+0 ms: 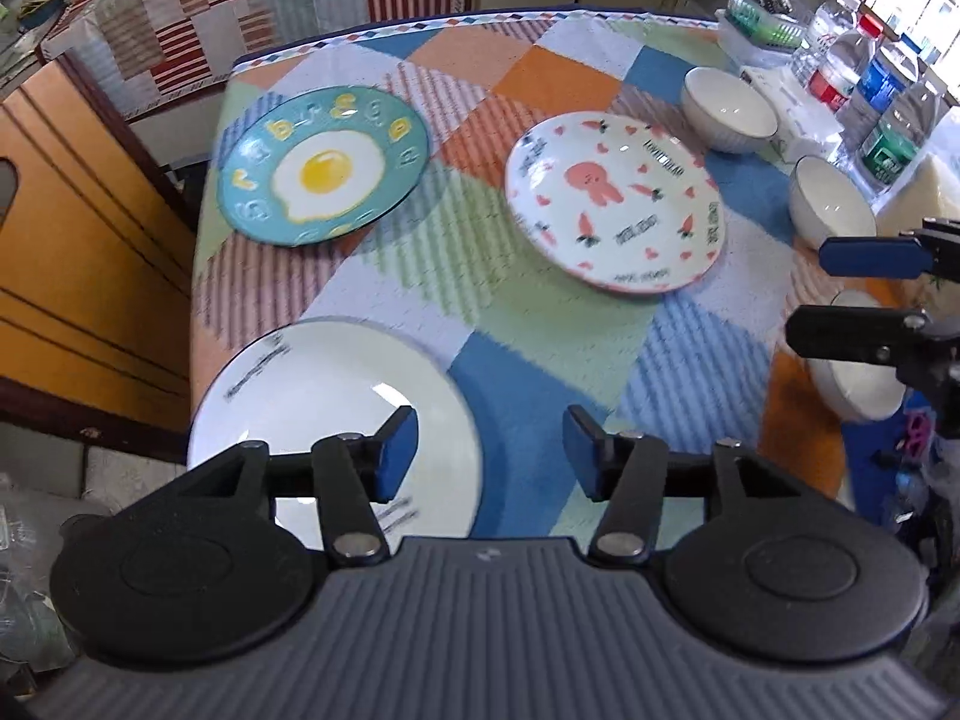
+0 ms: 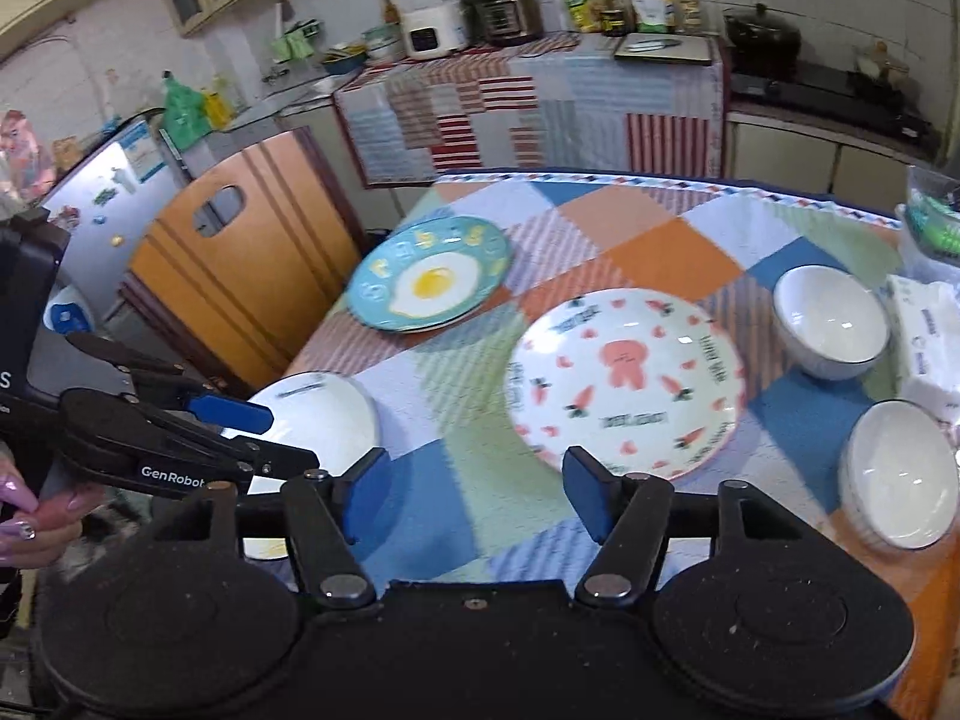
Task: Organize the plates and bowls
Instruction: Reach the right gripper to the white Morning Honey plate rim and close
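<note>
Three plates lie on the patchwork tablecloth (image 1: 522,324): a teal fried-egg plate (image 1: 324,165) (image 2: 429,273) at the far left, a white plate with a pink rabbit and carrots (image 1: 615,201) (image 2: 627,381) in the middle, and a plain white plate (image 1: 312,396) (image 2: 318,414) at the near left corner. White bowls (image 1: 729,108) (image 1: 831,201) (image 1: 852,378) line the right side; two of these bowls (image 2: 831,321) (image 2: 897,474) appear in the right wrist view. My left gripper (image 1: 489,450) (image 2: 270,435) hangs open and empty above the plain plate's right rim. Over the near middle, my right gripper (image 2: 474,489) (image 1: 852,294) is also open and empty.
Water bottles (image 1: 870,78) and a tissue pack (image 2: 924,336) crowd the table's right edge behind the bowls. A wooden chair (image 2: 240,252) stands against the left edge. A cloth-covered counter (image 2: 540,102) with appliances lies beyond. A hand (image 2: 36,516) holds the left gripper.
</note>
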The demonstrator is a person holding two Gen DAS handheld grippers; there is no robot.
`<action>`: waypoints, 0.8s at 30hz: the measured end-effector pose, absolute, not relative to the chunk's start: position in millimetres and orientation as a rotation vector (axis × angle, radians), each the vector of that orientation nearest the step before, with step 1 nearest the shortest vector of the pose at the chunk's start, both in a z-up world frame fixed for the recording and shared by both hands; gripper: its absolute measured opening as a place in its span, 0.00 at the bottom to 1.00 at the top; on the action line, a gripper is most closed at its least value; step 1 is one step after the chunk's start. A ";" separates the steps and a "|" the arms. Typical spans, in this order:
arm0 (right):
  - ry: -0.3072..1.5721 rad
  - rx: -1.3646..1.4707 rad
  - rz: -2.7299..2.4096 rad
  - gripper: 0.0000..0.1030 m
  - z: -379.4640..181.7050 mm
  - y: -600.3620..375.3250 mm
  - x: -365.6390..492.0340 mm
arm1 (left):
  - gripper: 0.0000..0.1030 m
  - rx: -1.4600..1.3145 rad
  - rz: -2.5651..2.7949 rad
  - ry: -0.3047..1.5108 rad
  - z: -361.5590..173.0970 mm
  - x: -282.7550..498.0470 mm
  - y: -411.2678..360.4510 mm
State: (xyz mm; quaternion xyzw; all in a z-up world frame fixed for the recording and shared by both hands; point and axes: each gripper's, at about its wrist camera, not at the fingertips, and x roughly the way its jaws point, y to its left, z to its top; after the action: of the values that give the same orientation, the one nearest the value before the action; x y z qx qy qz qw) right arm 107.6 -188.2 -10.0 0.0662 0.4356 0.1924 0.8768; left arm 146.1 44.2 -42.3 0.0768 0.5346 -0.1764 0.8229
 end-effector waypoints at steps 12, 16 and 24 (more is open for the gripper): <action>0.927 0.060 0.516 0.73 -35.5 -132.0 99.1 | 0.61 0.176 -0.317 1.162 -67.7 144.3 96.9; 0.853 0.057 0.557 0.73 -51.0 -118.2 97.9 | 0.69 0.150 -0.324 1.165 -81.1 152.0 118.7; 0.740 0.026 0.593 0.73 -79.1 -92.9 111.9 | 0.76 0.176 -0.312 1.178 -112.2 170.2 167.0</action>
State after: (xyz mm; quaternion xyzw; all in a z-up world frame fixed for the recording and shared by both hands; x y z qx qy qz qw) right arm 111.9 -92.9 -79.1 0.0126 0.3562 0.2857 0.8896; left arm 170.2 167.0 -112.2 0.0827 0.5526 -0.1465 0.8163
